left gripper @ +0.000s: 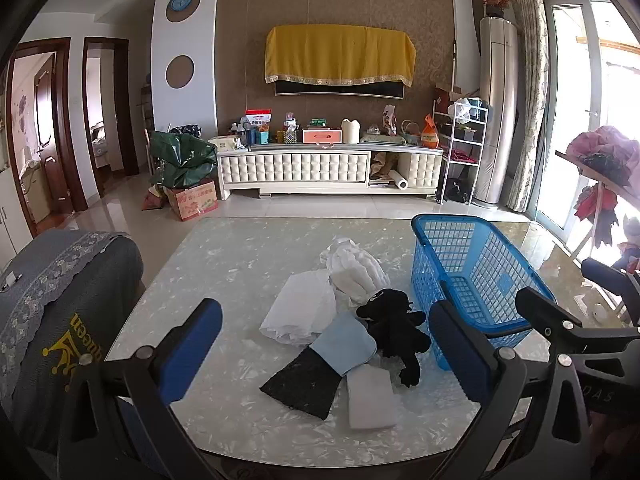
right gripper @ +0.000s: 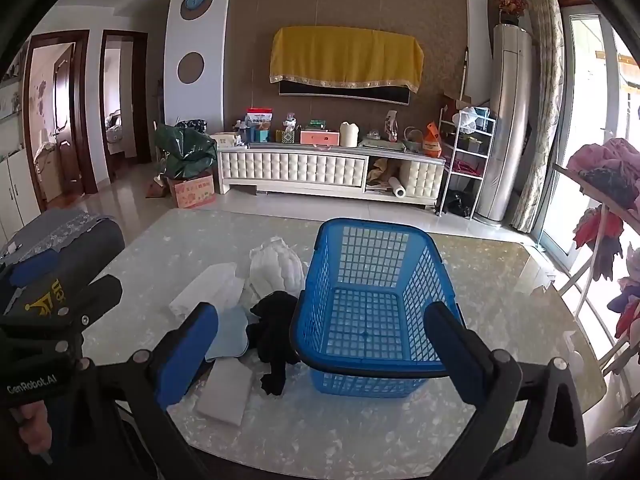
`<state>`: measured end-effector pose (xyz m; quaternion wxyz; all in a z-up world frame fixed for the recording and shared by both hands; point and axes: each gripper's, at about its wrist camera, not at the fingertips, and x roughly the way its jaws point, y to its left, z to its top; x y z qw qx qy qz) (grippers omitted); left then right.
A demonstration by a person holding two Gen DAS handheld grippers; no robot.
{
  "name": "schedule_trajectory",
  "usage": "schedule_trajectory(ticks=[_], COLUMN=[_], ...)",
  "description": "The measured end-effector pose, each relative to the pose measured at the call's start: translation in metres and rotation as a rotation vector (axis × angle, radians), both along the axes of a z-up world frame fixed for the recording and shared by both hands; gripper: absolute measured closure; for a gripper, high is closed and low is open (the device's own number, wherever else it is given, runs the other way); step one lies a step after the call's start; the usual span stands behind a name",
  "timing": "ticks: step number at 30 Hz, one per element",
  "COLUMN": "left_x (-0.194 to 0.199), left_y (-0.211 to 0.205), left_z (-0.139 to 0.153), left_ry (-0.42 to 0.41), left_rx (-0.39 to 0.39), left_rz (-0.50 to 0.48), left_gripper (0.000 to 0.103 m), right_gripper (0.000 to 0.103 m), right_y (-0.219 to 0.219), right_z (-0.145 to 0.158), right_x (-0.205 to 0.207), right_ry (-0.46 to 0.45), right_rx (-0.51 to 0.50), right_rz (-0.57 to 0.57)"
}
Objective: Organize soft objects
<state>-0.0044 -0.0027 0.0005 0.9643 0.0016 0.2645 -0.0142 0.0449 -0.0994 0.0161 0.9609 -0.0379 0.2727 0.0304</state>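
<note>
Left wrist view: left gripper has its jaws spread wide w/ nothing between them, hovering above the near edge of the bench. The soft stuff sits in a loose pile mid-bench: white folded cloth, white pleated bundle, black plush toy, light blue cloth, black textured cloth, white sponge-like pad. Blue basket stands just right of the pile, touching or nearly touching the plush. It looks empty.

Right wrist view: right gripper is also wide apart, holding nothing, aimed at the basket; its floor is bare thru the mesh. The pile lies left of the basket; the plush is against the basket's wall.

Judgement: step = the very start, nothing sorted yet. Next move prob. calls for the left gripper to drop onto a top item of the pile (plush or blue cloth are least buried), close on it, then carry it over the basket rim. Cloths overlap, so pinch one layer only.
</note>
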Motion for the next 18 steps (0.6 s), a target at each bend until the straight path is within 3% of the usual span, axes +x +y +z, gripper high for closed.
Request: schedule_trajectory(ticks=[18], left_x=[-0.0011], left_y=[-0.0006], left_z=[0.0034], left_ry=[-0.005], left_rx=[-0.001], left_rz=[-0.004], left_gripper=[0.000], right_gripper=[0.000], right_y=[0.0003], right_z=[0.0003], right_x=[0.0011], right_ry=[0.002], right_rx=[0.000], right_rz=[0.001])
